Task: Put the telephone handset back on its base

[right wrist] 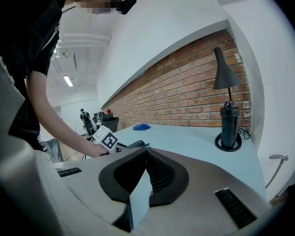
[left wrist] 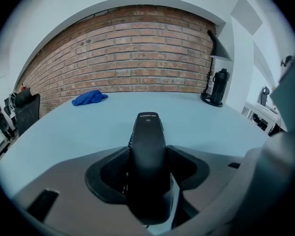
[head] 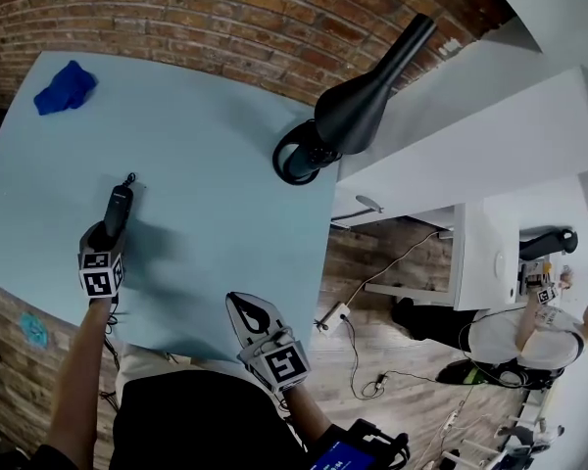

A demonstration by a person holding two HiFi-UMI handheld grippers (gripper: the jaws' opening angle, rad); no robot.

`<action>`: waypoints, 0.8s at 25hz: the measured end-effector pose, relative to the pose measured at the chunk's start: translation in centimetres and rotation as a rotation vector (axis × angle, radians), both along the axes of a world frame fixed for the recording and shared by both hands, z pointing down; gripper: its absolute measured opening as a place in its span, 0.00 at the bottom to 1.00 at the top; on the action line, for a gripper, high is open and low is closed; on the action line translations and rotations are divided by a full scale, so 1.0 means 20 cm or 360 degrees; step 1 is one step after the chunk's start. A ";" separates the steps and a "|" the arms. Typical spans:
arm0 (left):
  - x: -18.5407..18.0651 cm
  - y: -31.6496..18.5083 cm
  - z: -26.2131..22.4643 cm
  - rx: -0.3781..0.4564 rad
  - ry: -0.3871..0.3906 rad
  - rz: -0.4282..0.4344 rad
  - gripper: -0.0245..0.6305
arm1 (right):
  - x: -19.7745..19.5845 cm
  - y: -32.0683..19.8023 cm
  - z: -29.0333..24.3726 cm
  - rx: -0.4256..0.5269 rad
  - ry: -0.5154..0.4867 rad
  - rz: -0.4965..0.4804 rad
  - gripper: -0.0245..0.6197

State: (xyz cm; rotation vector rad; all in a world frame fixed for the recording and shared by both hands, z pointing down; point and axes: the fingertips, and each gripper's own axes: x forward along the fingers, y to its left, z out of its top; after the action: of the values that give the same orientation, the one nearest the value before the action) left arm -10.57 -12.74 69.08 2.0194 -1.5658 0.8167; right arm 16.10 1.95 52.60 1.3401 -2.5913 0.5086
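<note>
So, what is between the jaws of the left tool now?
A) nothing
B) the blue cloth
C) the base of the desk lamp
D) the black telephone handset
D: in the left gripper view the black telephone handset is clamped between the jaws of the left tool, while the blue cloth and the desk lamp are far off on the table.
</note>
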 end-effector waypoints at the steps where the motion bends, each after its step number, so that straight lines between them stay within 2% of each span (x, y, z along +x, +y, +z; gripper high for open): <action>1: 0.00 0.00 0.00 0.0000 0.0001 0.0012 0.46 | 0.00 0.00 0.00 -0.0003 0.0001 0.0000 0.06; 3: 0.01 0.00 0.02 -0.0037 0.0026 0.0059 0.47 | -0.01 -0.02 0.01 -0.0006 -0.0003 -0.0013 0.06; 5: 0.04 0.02 0.03 -0.0080 0.0065 0.0125 0.60 | -0.04 -0.04 0.03 -0.0008 -0.0004 -0.0040 0.06; 7: 0.06 0.06 0.00 -0.0087 0.0108 0.0182 0.65 | -0.06 -0.05 0.06 -0.0012 -0.0002 -0.0071 0.06; 8: 0.07 0.09 -0.02 -0.0091 0.0153 0.0215 0.66 | -0.07 -0.07 0.06 -0.0008 -0.0003 -0.0090 0.06; 10: 0.10 0.15 -0.06 -0.0106 0.0260 0.0292 0.76 | -0.11 -0.10 0.06 0.0002 -0.0009 -0.0131 0.06; 13: 0.07 0.22 -0.19 -0.0031 0.0301 0.0352 0.76 | -0.18 -0.18 0.04 0.0030 0.0003 -0.0201 0.06; 16: -0.04 0.24 -0.41 0.0172 0.0315 0.0302 0.70 | -0.30 -0.27 -0.05 0.0115 0.0017 -0.0270 0.06; 18: -0.14 0.24 -0.62 0.0363 0.0364 0.0258 0.47 | -0.39 -0.33 -0.15 0.0197 0.0017 -0.0300 0.06; 20: -0.22 0.21 -0.87 0.0571 0.0459 0.0258 0.36 | -0.49 -0.39 -0.28 0.0294 0.0015 -0.0311 0.06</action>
State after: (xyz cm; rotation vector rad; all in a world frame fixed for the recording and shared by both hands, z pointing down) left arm -15.03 -8.47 51.71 2.4150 -1.4755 0.2889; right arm 6.29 -5.91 46.94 1.1164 -2.7793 0.2359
